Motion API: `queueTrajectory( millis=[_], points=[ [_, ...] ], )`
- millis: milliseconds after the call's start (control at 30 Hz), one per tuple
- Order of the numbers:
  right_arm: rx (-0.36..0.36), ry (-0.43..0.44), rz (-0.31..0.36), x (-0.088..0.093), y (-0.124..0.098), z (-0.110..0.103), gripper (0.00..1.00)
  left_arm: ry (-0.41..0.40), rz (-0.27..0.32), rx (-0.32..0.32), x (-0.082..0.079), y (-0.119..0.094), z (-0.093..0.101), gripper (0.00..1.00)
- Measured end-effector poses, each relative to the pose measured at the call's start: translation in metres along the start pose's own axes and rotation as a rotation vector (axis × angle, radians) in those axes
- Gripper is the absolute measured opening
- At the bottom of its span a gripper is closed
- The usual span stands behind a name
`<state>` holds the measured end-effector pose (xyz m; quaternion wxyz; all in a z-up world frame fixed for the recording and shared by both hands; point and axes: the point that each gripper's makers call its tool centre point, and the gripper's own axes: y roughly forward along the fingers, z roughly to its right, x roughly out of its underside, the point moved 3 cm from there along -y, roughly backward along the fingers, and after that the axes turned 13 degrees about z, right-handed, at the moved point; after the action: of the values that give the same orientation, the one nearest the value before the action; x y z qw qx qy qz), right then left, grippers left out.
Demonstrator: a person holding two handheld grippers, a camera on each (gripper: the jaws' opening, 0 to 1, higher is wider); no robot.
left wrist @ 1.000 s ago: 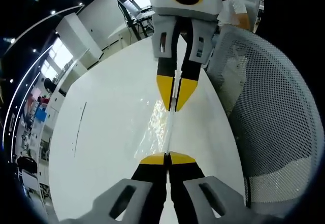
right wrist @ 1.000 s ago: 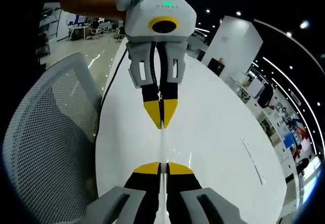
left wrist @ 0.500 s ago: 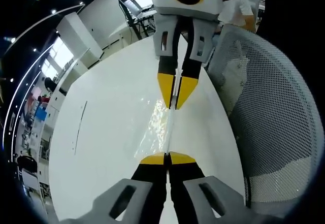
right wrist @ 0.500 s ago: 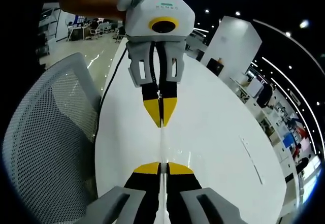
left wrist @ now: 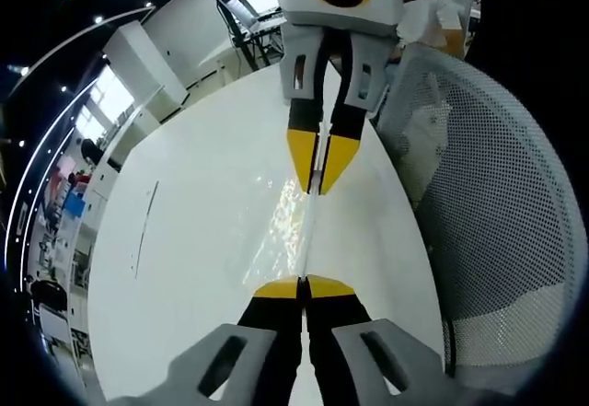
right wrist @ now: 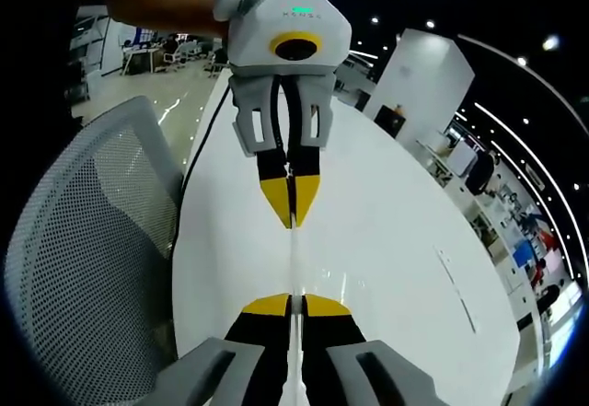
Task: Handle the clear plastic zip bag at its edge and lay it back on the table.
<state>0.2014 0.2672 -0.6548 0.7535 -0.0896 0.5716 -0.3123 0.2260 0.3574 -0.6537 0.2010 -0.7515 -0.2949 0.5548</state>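
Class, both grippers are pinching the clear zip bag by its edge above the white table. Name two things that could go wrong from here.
1. The left gripper and right gripper hold the zip bag taut from opposite ends; pulling further apart could tear it or slip a thin edge free.
2. The table edge and mesh chair are close; a dropped bag might slide off.

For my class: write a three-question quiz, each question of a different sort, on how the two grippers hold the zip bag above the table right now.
1. True or false: both grippers are shut on the bag.
2. Multiple choice: the bag's edge runs (A) stretched between the left gripper and the right gripper, (B) hanging from one gripper alone, (C) flat on the table with nothing holding it.
3. Fill in: beside the table stands a mesh ____.

Key: 1 true; 2 A; 3 chair.
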Motion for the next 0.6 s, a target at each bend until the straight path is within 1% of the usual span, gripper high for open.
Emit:
queueTrajectory(
  millis=[600],
  points=[
    [0.006,0.006,-0.002,0.0026,-0.0016,0.0010,0.00,-0.008,-0.002,-0.006,0.0012,-0.0005,-0.0015,0.00]
  ],
)
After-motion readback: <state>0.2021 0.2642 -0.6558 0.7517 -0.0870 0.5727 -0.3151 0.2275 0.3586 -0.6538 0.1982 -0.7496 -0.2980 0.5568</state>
